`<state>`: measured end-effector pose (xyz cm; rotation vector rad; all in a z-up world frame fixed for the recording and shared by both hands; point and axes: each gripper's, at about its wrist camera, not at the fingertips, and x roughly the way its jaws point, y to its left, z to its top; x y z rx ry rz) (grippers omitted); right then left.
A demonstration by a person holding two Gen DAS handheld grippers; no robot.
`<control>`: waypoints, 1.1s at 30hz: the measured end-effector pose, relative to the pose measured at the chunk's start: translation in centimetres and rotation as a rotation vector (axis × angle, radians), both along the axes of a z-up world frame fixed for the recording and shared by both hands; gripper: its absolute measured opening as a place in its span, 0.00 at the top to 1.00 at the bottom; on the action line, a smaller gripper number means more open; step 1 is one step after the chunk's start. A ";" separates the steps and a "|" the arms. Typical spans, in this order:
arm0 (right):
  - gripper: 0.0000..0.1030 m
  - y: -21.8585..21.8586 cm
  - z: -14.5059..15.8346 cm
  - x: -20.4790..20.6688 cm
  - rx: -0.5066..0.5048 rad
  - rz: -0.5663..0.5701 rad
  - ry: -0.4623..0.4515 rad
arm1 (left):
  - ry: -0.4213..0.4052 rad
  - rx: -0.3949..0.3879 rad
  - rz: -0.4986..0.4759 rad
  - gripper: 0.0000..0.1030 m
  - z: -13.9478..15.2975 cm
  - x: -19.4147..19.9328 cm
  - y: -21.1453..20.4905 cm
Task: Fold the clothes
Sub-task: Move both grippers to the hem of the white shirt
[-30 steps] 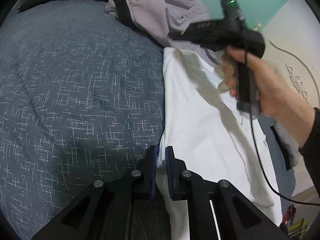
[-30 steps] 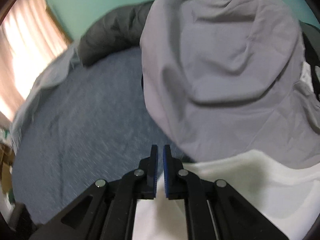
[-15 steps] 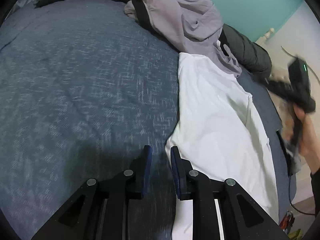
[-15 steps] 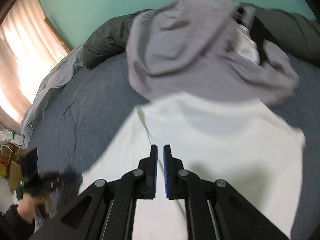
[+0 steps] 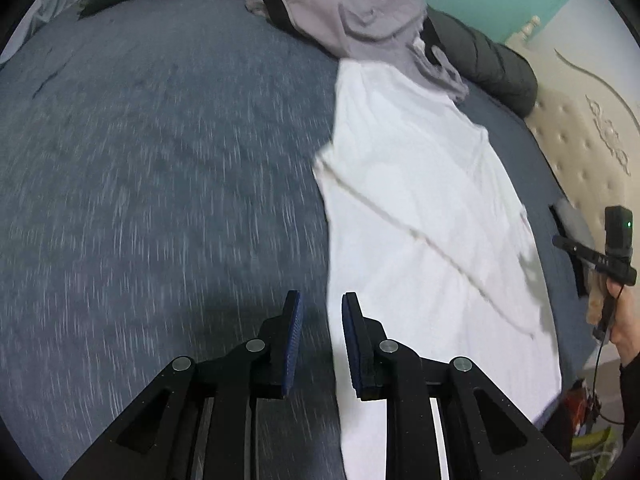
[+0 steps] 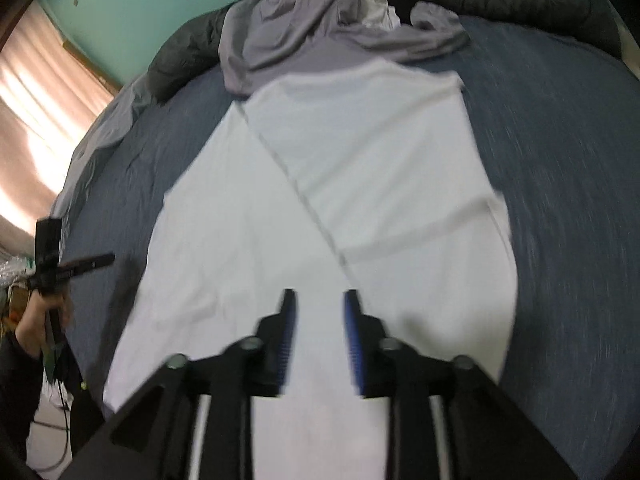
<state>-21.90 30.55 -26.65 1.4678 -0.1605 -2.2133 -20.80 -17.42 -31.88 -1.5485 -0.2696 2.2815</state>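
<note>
A white garment lies spread flat on the blue bedspread, with a diagonal fold line across it. My left gripper hovers open over the garment's left edge, nothing between its fingers. In the right wrist view the same white garment fills the middle, and my right gripper stands open above its near part, holding nothing. The right gripper shows at the far right edge of the left wrist view, in a hand. The left gripper shows at the left edge of the right wrist view.
A pile of grey and lilac clothes sits at the far end of the bed, overlapping the white garment's top. A dark quilt lies behind it. A padded headboard is to the right, a curtained window to the left.
Both grippers let go of the white garment and opened. They pulled back toward the near side of the bed; the garment now lies flat, folded over itself.
</note>
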 end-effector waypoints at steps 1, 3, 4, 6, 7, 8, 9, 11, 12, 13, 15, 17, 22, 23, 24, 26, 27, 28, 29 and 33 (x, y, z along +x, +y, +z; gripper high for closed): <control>0.70 0.4 -0.1 1.1 0.002 0.003 -0.008 | -0.008 -0.001 -0.006 0.78 0.0 0.9 0.0; 0.70 1.6 -0.4 3.8 0.004 0.007 -0.024 | -0.031 -0.004 -0.025 0.78 -0.1 2.8 0.2; 0.70 2.3 -0.5 5.0 0.000 0.005 -0.031 | -0.038 -0.004 -0.029 0.78 -0.1 3.7 0.3; 0.70 3.5 -0.7 7.1 -0.012 -0.001 -0.046 | -0.063 -0.006 -0.043 0.77 -0.2 5.7 0.4; 0.70 3.9 -0.8 7.9 -0.015 -0.006 -0.051 | -0.070 -0.010 -0.050 0.76 -0.2 6.6 0.5; 0.70 4.4 -0.9 8.9 -0.014 -0.010 -0.059 | -0.078 -0.014 -0.058 0.74 -0.2 7.5 0.6; 0.70 4.8 -1.0 9.7 -0.009 -0.013 -0.066 | -0.086 -0.018 -0.065 0.74 -0.2 8.3 0.7; 0.69 5.7 -1.1 11.4 0.000 -0.022 -0.075 | -0.102 -0.018 -0.076 0.69 -0.2 9.9 0.9; 0.69 6.1 -1.1 12.1 -0.003 -0.027 -0.080 | -0.112 -0.014 -0.077 0.68 -0.3 10.7 0.8; 0.69 6.4 -1.1 12.9 -0.006 -0.032 -0.086 | -0.121 -0.011 -0.077 0.67 -0.3 11.4 0.8; 0.67 7.0 -0.9 14.2 0.006 -0.034 -0.091 | -0.133 -0.014 -0.078 0.67 -0.6 12.4 0.8; 0.65 7.4 -0.9 15.5 0.020 -0.032 -0.090 | -0.150 -0.015 -0.080 0.67 -0.9 13.6 0.7; 0.62 8.2 -1.5 17.9 0.032 -0.042 -0.128 | -0.192 -0.001 -0.119 0.64 -1.5 15.9 0.7; 0.61 8.3 -1.8 18.4 0.041 -0.044 -0.133 | -0.194 0.001 -0.122 0.60 -1.5 16.3 0.8; 0.61 8.4 -2.0 18.8 0.057 -0.047 -0.144 | -0.197 0.003 -0.125 0.59 -1.6 16.6 0.9; 0.61 8.6 -2.3 19.5 0.059 -0.054 -0.158 | -0.202 0.006 -0.131 0.57 -1.7 17.3 1.0; 0.61 8.7 -2.5 19.8 0.056 -0.059 -0.166 | -0.204 0.009 -0.132 0.57 -1.8 17.7 1.0; 0.61 8.8 -2.6 20.1 0.056 -0.063 -0.172 | -0.205 0.007 -0.131 0.57 -1.9 17.9 0.9; 0.61 9.0 -2.8 20.3 0.060 -0.070 -0.180 | -0.206 0.004 -0.130 0.57 -1.9 18.1 0.9; 0.61 10.0 -3.6 21.2 0.073 -0.101 -0.208 | -0.216 0.009 -0.117 0.57 -2.4 18.4 0.6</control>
